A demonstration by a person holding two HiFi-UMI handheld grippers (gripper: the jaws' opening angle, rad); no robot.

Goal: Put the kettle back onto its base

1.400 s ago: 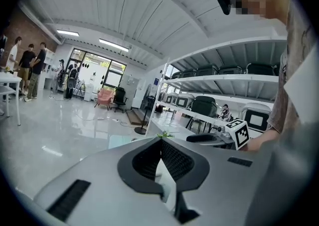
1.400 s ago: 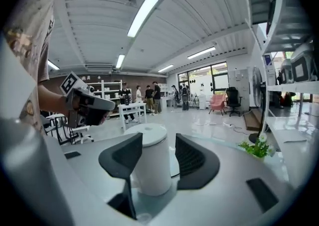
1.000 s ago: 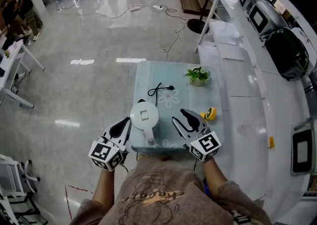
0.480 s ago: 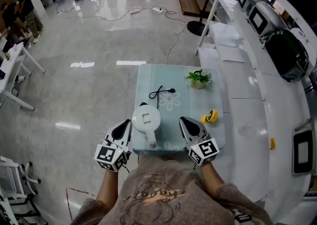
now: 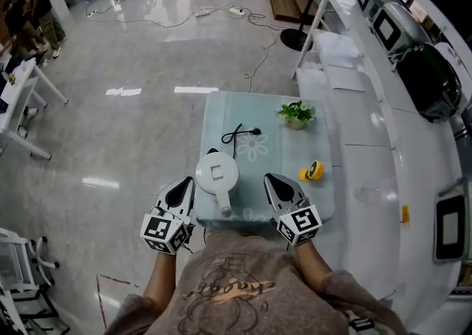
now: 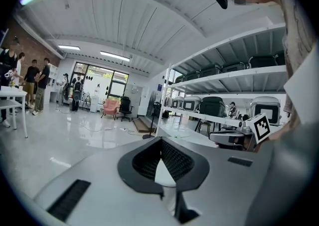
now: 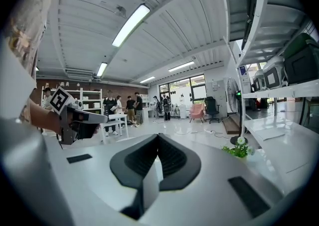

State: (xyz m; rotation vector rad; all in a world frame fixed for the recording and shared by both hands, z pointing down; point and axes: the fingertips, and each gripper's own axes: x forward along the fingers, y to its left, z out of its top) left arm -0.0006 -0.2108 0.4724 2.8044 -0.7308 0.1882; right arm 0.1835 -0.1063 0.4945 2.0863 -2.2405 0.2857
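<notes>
Plainly, the white kettle [image 5: 216, 176] stands upright at the near edge of the pale green worktop [image 5: 269, 116], its handle pointing toward the person. A dark sliver shows at its far side; whether that is the base cannot be told. A black power cord [image 5: 237, 133] lies just beyond it. Only the head view shows the kettle and cord.

The left tongs [image 5: 179, 192] hover just left of the kettle and the right tongs [image 5: 282, 188] just right of it, neither touching it. Each gripper view shows its own jaws pressed together with nothing between them.

A yellow tape roll [image 5: 313, 170] lies right of the right tongs, and a small potted plant [image 5: 295, 113] stands farther back. The right gripper view catches that plant's blooms [image 7: 239, 149].
</notes>
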